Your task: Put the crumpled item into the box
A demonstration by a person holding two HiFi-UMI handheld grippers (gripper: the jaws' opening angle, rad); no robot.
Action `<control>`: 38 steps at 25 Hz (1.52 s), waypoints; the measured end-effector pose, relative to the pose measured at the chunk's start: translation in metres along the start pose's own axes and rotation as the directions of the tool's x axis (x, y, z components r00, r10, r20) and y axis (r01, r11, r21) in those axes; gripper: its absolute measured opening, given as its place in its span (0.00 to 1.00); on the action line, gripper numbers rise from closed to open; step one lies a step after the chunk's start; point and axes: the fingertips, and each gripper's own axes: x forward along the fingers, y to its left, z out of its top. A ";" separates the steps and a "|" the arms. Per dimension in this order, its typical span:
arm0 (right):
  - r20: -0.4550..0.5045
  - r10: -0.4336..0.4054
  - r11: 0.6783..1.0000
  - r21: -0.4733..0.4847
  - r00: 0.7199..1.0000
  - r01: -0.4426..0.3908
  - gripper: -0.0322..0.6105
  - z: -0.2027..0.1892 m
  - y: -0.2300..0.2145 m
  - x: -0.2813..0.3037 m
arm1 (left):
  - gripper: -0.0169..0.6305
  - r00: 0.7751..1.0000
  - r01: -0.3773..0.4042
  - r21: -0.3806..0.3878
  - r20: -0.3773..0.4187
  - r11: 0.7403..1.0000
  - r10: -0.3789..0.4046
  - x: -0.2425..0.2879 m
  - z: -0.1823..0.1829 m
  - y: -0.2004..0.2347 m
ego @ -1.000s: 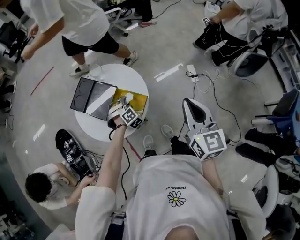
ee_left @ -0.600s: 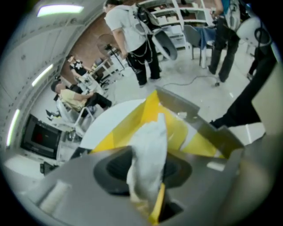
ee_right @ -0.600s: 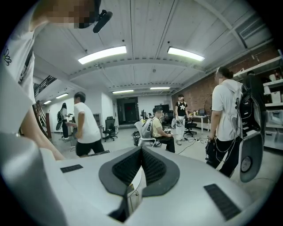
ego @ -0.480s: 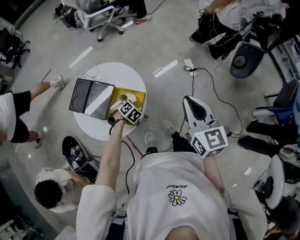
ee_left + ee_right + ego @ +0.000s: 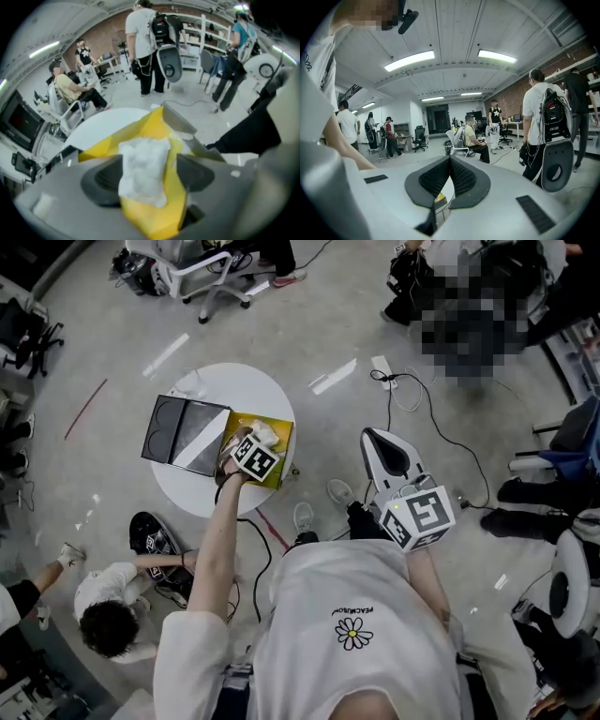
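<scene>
Over yellow box (image 5: 101,140): left tongs (image 5: 150,173) just opened, crumpled paper (image 5: 140,161) between jaws.

**Around the round surface**

A black flat case (image 5: 183,432) is laid on the round white surface (image 5: 246,390). On the grey floor (image 5: 309,324), a power strip (image 5: 382,371) with cables (image 5: 427,423) is seen well apart. A crouched person (image 5: 111,610) is seen near the surface.

Our right tongs (image 5: 450,160) point out across the room, and their ribbed black pads (image 5: 435,177) meet tip to tip with nothing between them. Beyond them we see a person in a yellow shirt (image 5: 469,136) seated on a white chair (image 5: 454,140). A person with a backpack (image 5: 543,117) stands at the right. Light strips (image 5: 410,61) glow on the ceiling.
</scene>
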 end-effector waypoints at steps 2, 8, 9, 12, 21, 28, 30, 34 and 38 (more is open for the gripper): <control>0.003 0.007 1.000 -0.001 1.000 -0.007 0.05 0.001 0.000 0.001 | 0.56 1.000 -0.001 -0.008 0.024 1.000 0.001 -0.005 0.008 0.001; 0.011 0.033 0.999 -0.005 0.999 -0.033 0.05 0.001 0.003 0.005 | 0.56 0.982 -0.076 -0.010 0.171 0.997 0.077 -0.048 0.065 0.022; 0.013 0.038 0.999 -0.007 0.999 -0.038 0.05 0.001 0.005 0.005 | 0.56 0.973 -0.102 -0.014 0.209 0.995 0.103 -0.061 0.078 0.029; 0.019 0.052 0.998 -0.025 0.998 -0.051 0.05 0.006 0.007 0.007 | 0.55 0.918 -0.201 -0.046 0.340 0.978 0.205 -0.113 0.125 0.055; 0.093 0.053 0.993 -0.106 0.994 -0.043 0.05 0.036 -0.001 0.014 | 0.19 0.603 -0.401 -0.262 0.646 0.878 0.468 -0.300 0.208 0.077; 0.180 0.020 0.988 -0.153 0.983 0.008 0.05 0.066 -0.014 0.011 | 0.03 0.370 -0.334 -0.481 0.725 0.811 0.582 -0.381 0.196 0.038; 0.203 0.008 0.988 -0.156 0.979 0.024 0.05 0.070 -0.017 0.010 | 0.03 0.312 -0.292 -0.532 0.733 0.795 0.604 -0.387 0.191 0.028; 0.222 -0.002 0.987 -0.156 0.975 0.037 0.05 0.071 -0.021 0.007 | 0.03 0.293 -0.261 -0.570 0.722 0.779 0.627 -0.376 0.180 0.010; 0.224 -0.018 0.982 -0.179 0.974 0.059 0.05 0.068 -0.024 0.001 | 0.03 0.294 -0.241 -0.577 0.723 0.780 0.625 -0.367 0.181 -0.004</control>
